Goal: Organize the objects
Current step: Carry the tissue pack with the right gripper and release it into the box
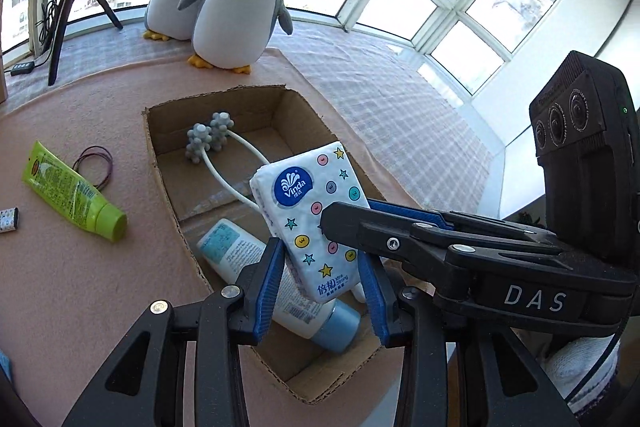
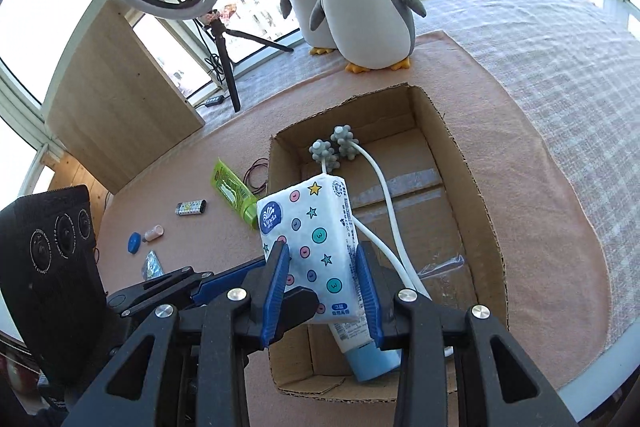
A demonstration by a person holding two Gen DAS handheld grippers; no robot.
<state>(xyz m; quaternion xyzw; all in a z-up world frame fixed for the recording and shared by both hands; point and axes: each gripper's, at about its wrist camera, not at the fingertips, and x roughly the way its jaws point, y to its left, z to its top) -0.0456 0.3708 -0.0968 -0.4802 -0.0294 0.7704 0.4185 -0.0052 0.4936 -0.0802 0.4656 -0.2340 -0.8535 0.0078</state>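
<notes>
Above the open cardboard box (image 2: pixel 472 211), both grippers are meeting at one soft tissue pack (image 2: pixel 316 247). The right gripper (image 2: pixel 322 281) is pinching the pack's lower half between its ribbed blue jaws, while the left gripper (image 1: pixel 322 281) is bracketing the pack's bottom corner, its jaws sitting narrowly on either side (whether they are actually pressing on it cannot be told). The pack is showing a glossy white wrapper dotted with pastel buttons and stars, a round blue "Vinda" badge and the words "Ultra Strong". Beneath it, inside the box, a white lotion tube (image 1: pixel 256 267) with a pale blue cap is lying beside a white-stemmed massager (image 1: pixel 212 139) with knobbly grey balls. Outside on the pink felt bench (image 1: pixel 80 287), a lime-green tube (image 1: pixel 72 193) is lying near thin hair ties (image 1: pixel 96 163). "DAS" is showing on the right gripper's black body.
</notes>
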